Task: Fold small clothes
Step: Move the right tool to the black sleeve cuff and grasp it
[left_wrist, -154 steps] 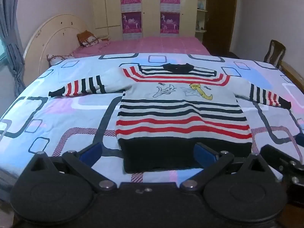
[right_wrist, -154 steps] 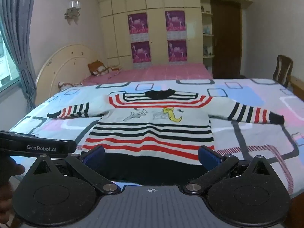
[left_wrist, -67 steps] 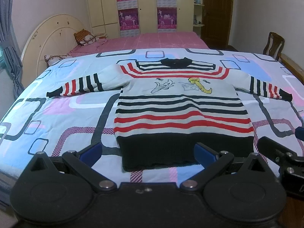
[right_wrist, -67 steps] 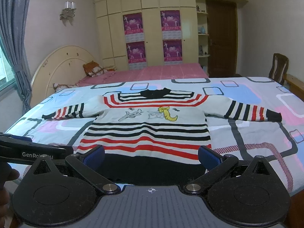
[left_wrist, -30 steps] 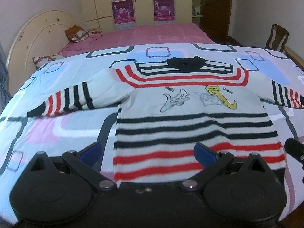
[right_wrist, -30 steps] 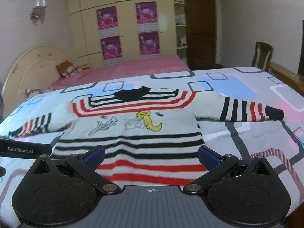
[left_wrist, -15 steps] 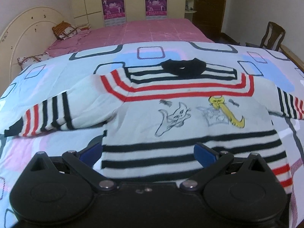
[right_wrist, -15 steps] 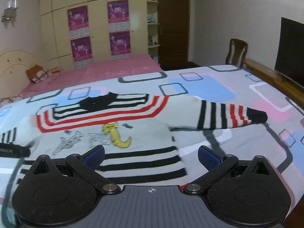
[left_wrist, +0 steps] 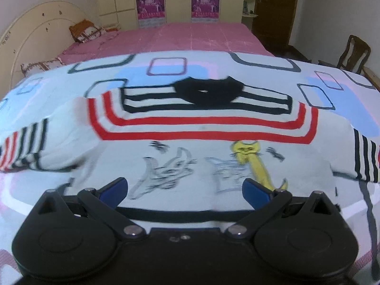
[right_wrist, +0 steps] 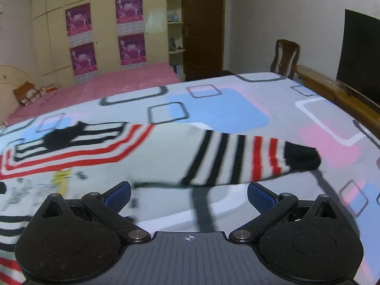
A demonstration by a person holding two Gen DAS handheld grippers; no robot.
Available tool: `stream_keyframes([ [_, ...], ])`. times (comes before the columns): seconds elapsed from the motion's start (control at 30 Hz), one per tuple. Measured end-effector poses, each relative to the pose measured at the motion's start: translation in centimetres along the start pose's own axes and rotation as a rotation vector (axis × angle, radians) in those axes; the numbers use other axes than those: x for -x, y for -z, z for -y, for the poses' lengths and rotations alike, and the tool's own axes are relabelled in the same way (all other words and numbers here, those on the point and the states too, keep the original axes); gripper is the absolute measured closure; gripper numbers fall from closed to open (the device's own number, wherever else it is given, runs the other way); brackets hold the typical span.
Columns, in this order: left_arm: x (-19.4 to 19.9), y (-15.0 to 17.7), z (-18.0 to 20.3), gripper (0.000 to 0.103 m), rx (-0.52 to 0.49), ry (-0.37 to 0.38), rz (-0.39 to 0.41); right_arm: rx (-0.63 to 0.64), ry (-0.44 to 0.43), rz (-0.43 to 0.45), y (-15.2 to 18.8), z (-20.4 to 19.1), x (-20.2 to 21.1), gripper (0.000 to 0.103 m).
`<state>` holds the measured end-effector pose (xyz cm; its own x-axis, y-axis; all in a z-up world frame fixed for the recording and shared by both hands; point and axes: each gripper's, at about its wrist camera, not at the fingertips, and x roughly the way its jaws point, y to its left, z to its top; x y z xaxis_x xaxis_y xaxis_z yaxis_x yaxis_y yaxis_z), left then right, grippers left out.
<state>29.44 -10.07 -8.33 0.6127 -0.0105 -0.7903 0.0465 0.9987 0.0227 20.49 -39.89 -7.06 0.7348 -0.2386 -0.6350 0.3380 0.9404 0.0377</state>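
Basically a striped sweater [left_wrist: 201, 128] lies flat, front up, on the bed [right_wrist: 213, 111], sleeves spread left and right. Left gripper [left_wrist: 185, 186] hangs over the chest print, jaws wide, empty. Right gripper [right_wrist: 188, 193] sits near the right sleeve [right_wrist: 249, 159], jaws wide, empty.

Sweater [left_wrist: 201, 128]: white knit, red and black stripes, black collar, cat drawings; flat, face up, sleeves outspread on bed.
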Motion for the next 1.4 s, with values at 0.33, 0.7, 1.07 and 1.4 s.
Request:
stream_keyframes([
  [0.33, -3.3, -0.3, 6.0, 0.004, -0.011, 0.078, -0.026, -0.096, 0.074, -0.034, -0.8, 8.7, -4.8, 0.001],
  [0.7, -5.1, -0.7, 7.5, 0.005, -0.042, 0.042, -0.04, -0.278, 0.125, -0.101, -0.4, 15.1, -9.7, 0.032],
  [1.07, -5.9, -1.1, 6.9, 0.008, -0.076, 0.068, -0.03, -0.378, 0.131, -0.053, -1.5, 17.4, -12.2, 0.09],
  [1.4, -5.5, -1.9, 3.6, 0.011, -0.022, 0.078, -0.004, -0.221, -0.024, 0.094, -5.0, 10.6, -8.1, 0.095],
])
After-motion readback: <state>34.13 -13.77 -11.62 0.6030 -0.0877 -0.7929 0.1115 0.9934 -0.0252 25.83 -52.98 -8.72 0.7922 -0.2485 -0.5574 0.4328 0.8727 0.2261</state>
